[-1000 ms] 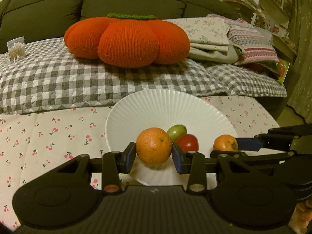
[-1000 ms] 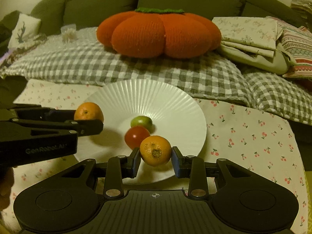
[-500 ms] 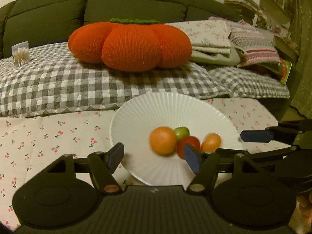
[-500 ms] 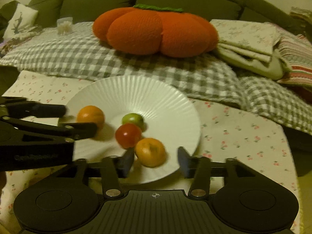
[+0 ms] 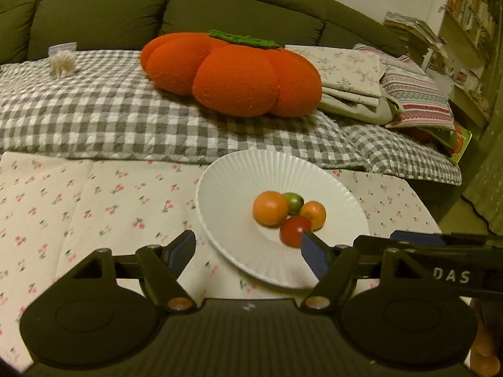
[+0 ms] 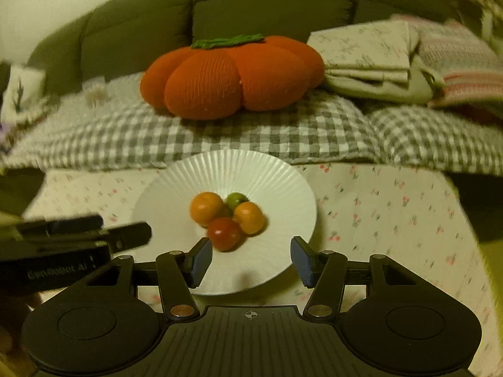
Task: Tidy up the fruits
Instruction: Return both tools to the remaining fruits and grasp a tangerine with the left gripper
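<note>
From the left wrist, the white ribbed plate (image 5: pixel 239 169) sits on the cherry-print cloth (image 5: pixel 78 201) and holds four fruits bunched together: a larger orange (image 5: pixel 270 209), a green fruit (image 5: pixel 294 202) behind it, a smaller orange (image 5: pixel 314 215) and a red tomato (image 5: pixel 294 235) in front. The left gripper (image 5: pixel 248 251) is spread wide, empty, near the plate's front rim.

From the right wrist, the same plate (image 6: pixel 276 169) holds the cluster: larger orange (image 6: pixel 206 209), green fruit (image 6: pixel 237 199), smaller orange (image 6: pixel 250 218), tomato (image 6: pixel 224 234). The right gripper (image 6: pixel 251 260) is released, gaping over the plate's near edge. A pumpkin cushion (image 6: pixel 232 77) lies on the checked blanket (image 6: pixel 220 138) behind.
</note>
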### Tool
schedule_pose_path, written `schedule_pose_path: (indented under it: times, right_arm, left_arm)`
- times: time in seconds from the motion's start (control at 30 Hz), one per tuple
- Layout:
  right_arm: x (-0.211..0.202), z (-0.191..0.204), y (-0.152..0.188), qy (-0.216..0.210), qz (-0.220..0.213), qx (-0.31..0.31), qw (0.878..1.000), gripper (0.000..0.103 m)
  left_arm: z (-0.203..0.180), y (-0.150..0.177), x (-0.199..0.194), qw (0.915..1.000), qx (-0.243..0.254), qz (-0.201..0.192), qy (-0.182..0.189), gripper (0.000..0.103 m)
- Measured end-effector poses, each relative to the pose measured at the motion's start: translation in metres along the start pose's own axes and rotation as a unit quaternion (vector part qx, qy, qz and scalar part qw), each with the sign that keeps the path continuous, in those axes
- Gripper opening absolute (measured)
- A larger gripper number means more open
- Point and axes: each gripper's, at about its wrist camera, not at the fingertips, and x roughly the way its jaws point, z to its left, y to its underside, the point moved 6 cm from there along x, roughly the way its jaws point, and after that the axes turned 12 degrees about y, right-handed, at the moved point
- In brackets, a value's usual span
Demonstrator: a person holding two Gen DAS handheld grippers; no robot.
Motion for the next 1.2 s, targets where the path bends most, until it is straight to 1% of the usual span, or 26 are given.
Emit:
schedule_pose_path:
  times: [0.1, 0.17, 0.23, 0.3, 0.37, 0.4, 0.47, 0.53, 0.63, 0.77, 0.97, 1.1, 1.2]
  right_arm:
    - [-0.010, 0.004, 0.006, -0.024, 0.015, 0.023, 0.999, 0.055]
    - [-0.016, 0.007, 0.009, -0.018, 0.022, 0.017, 0.999, 0.055]
    - [-0.023, 0.008, 0.012, -0.014, 0.026, 0.012, 0.999, 0.055]
    - [-0.032, 0.004, 0.013, -0.016, 0.024, 0.018, 0.999, 0.055]
    - [-0.041, -0.006, 0.010, -0.013, 0.017, 0.034, 0.999, 0.055]
    - [-0.045, -0.012, 0.009, -0.010, 0.014, 0.046, 0.999, 0.059]
    - [-0.053, -0.023, 0.009, -0.006, 0.007, 0.068, 0.998, 0.063]
    - [-0.057, -0.028, 0.014, -0.006, 0.010, 0.079, 0.997, 0.063]
    - [-0.063, -0.027, 0.030, -0.024, 0.024, 0.094, 0.995, 0.063]
    - [-0.071, -0.020, 0.046, -0.032, 0.038, 0.094, 0.994, 0.063]
    - [-0.081, -0.012, 0.048, -0.045, 0.040, 0.082, 0.995, 0.063]
    - [-0.075, -0.005, 0.055, -0.054, 0.063, 0.065, 0.994, 0.063]
    - [-0.067, -0.005, 0.062, -0.056, 0.086, 0.074, 0.992, 0.063]
  left_arm:
    - [0.004, 0.003, -0.013, 0.9999, -0.002, 0.007, -0.012, 0.077]
    - [0.009, 0.003, -0.022, 0.9997, -0.006, 0.008, -0.021, 0.079]
    - [0.017, 0.003, -0.035, 0.9994, -0.020, 0.003, -0.029, 0.080]
    - [0.026, 0.005, -0.047, 0.9986, -0.043, -0.004, -0.030, 0.081]
    - [0.030, 0.009, -0.055, 0.9979, -0.058, -0.002, -0.029, 0.081]
    - [0.030, 0.012, -0.059, 0.9978, -0.059, 0.001, -0.030, 0.081]
    - [0.027, 0.017, -0.064, 0.9982, -0.050, 0.003, -0.033, 0.081]
    - [0.022, 0.023, -0.067, 0.9986, -0.043, 0.007, -0.032, 0.081]
    - [0.015, 0.032, -0.072, 0.9985, -0.048, 0.017, -0.022, 0.081]
    - [0.008, 0.044, -0.077, 0.9984, -0.048, 0.026, -0.014, 0.081]
    - [0.006, 0.059, -0.076, 0.9978, -0.053, 0.038, -0.015, 0.081]
    - [0.000, 0.065, -0.067, 0.9980, -0.035, 0.050, -0.017, 0.080]
    - [0.000, 0.069, -0.060, 0.9975, -0.034, 0.059, -0.018, 0.079]
